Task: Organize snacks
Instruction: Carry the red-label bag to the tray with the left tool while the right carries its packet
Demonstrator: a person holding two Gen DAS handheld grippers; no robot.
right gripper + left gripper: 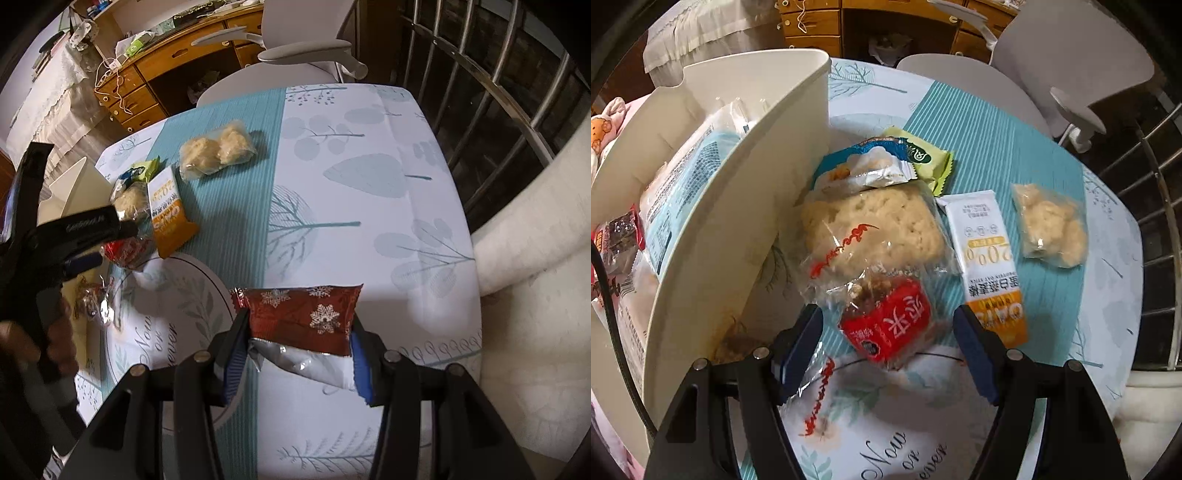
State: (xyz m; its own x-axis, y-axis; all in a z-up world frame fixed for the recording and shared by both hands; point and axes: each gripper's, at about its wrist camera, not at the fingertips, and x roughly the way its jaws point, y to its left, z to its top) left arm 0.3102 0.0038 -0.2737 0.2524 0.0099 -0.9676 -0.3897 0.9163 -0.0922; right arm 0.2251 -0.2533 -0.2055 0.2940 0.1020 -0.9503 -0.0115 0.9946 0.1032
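Left tool (888, 341) points steeply down over the counter (990, 125), jaws spread and empty, straddling the red packet (890, 328) without pressing it. Right tool (295, 354) is clamped on a red snowflake packet (306, 310), which is carried clear above the counter. Beyond the red packet lies a clear-wrapped rice cake (875, 225), its loose wrapper overlapping the packet; behind that, a blue-white packet (864, 170) and a green packet (923, 158). To the right, an orange-white bar (990, 258), then a clear bag (1049, 225) of pale lumps. The white bin (746, 184) stands just left of the pile, already holding several packets. Judgement: to grip well, the left tool should centre on the red packet alone, close across its body, and avoid snagging the rice cake's wrapper.
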